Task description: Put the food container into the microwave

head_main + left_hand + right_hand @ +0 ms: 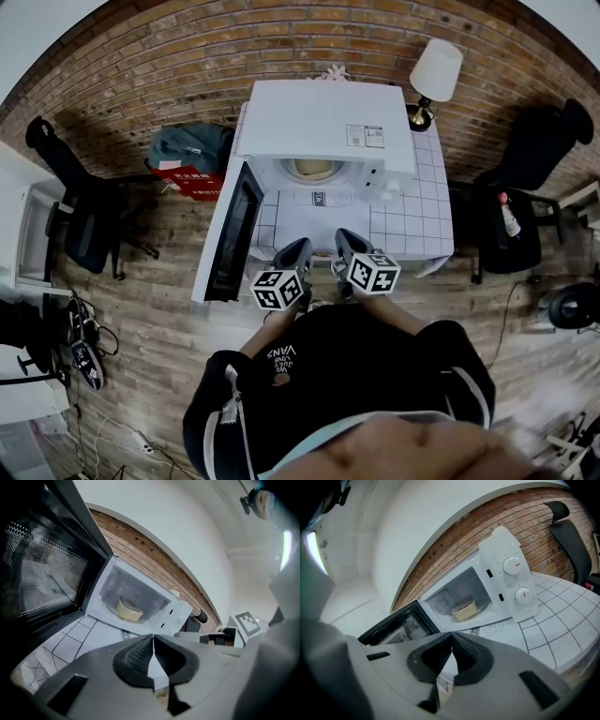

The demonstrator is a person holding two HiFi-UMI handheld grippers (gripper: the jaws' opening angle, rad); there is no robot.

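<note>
A white microwave [323,127] stands on the tiled table [412,225] with its door [230,234] swung wide open to the left. Inside on the turntable sits the cream food container [312,169], also seen as the container [130,610] in the left gripper view and the container [465,609] in the right gripper view. My left gripper [298,251] and right gripper [345,242] hover side by side at the table's near edge, well back from the microwave. Both are shut with nothing between the jaws; the pads [140,656] meet, as do the pads [433,660].
A lamp [433,80] stands at the table's back right corner. Black chairs sit at the left [80,211] and right [520,202], the right one bearing a bottle [509,217]. A red box [187,178] and grey cloth lie left of the microwave. Cables cover the floor at left.
</note>
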